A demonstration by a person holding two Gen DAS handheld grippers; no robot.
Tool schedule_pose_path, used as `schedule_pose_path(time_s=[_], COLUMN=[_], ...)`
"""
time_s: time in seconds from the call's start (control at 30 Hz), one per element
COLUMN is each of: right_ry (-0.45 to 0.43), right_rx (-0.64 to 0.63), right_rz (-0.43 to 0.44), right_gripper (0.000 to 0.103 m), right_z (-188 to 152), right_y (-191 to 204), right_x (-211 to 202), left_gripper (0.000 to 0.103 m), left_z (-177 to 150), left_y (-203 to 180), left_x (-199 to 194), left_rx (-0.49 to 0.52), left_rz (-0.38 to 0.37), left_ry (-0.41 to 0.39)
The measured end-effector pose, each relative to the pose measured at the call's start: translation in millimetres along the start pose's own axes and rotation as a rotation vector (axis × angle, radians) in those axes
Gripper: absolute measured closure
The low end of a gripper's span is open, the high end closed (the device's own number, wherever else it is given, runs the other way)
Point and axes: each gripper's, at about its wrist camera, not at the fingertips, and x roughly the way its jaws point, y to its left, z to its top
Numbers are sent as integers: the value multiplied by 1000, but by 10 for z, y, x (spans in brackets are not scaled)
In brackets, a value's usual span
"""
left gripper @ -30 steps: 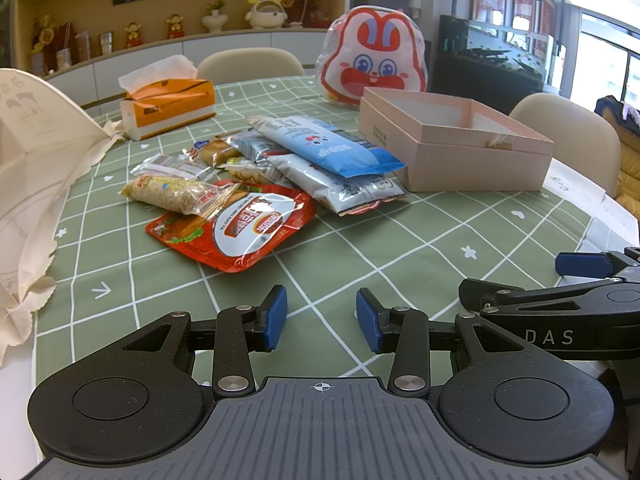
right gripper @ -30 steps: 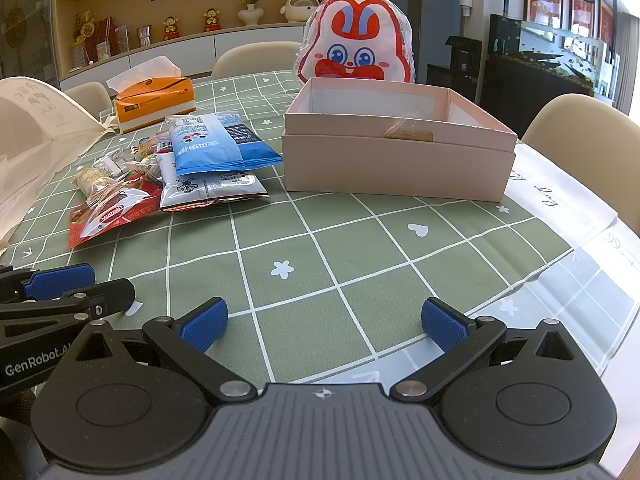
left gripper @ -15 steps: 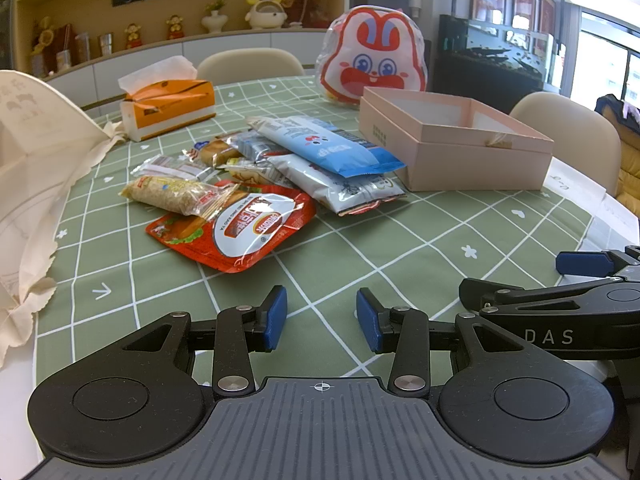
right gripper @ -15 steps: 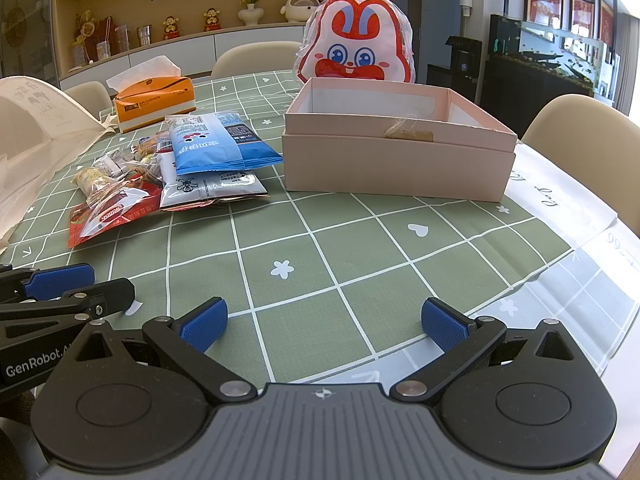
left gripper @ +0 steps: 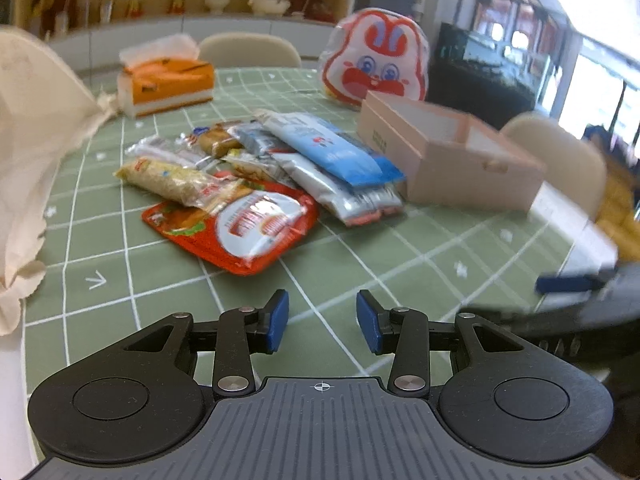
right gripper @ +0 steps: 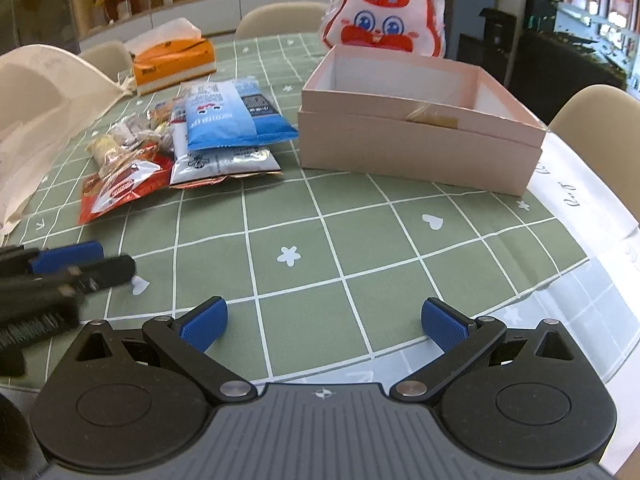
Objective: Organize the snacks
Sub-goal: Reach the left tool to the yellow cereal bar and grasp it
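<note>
A pile of snack packets lies on the green checked tablecloth: a red pouch, a grain bar, a blue packet on silver ones. The pile also shows in the right wrist view, with the blue packet and red pouch. An open pink box stands right of the pile, with one small packet inside; it shows in the left wrist view too. My left gripper is open and empty, short of the red pouch. My right gripper is wide open and empty over the cloth.
An orange tissue box and a rabbit-face bag stand at the far side. A cream cloth bag lies at the left. White paper lies at the right edge. Chairs surround the table.
Both grippers have lifted and moved forward toward the snacks and box; the views are blurred from motion. Jaw openings are unchanged.
</note>
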Motion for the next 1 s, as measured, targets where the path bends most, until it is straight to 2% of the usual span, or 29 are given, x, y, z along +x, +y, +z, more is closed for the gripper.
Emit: schedule_pose_path(time_s=[0.07,0.13,0.17,0.2,0.23,0.33,0.4,0.47,0.6,0.7,0.8,1.0], right_ry=[-3,7,18,10,-26,-163,-236,-276,-268,-242,-230,-238], right_rx=[-7,-61,-97,-119,-131,-152,-142,-130,-64,-38,-36,-4], right_rz=[5,47,66,70,64,37,23,20,55,77,72,92], right_gripper=[0,0,0,6,10,10,10,10,10,10,10,10], right_z=[-2,37,80,121,160,243,272,305,312,265,214,173], right_y=[4,32,62,95,123,180,173,157,64,-2,-20,-90], right_x=[1,19,27,16,-21,-153,-191,-173,-29,24,52,22], left_gripper=[61,61,61,61,61,61,61,61,61,61,52,51], left_z=[142,329,425,528,611,793,892,950,1029,1090,1115,1086], left_y=[189,446,563,701,818,1149,1266,1338,1411,1349,1221,1014], left_x=[-60,-81,-64,-30,-1,46,146,254,477,640,792,831], left_rx=[-69,-171,-214,-258,-303,-447,-463,-477,-519,-482,-415,-185], left_rz=[-20,-38,-26,-5,13,8,37,97,148,188,205,225], left_ry=[-13,-12,-8,5,18,18,49,70,88,87,114,112])
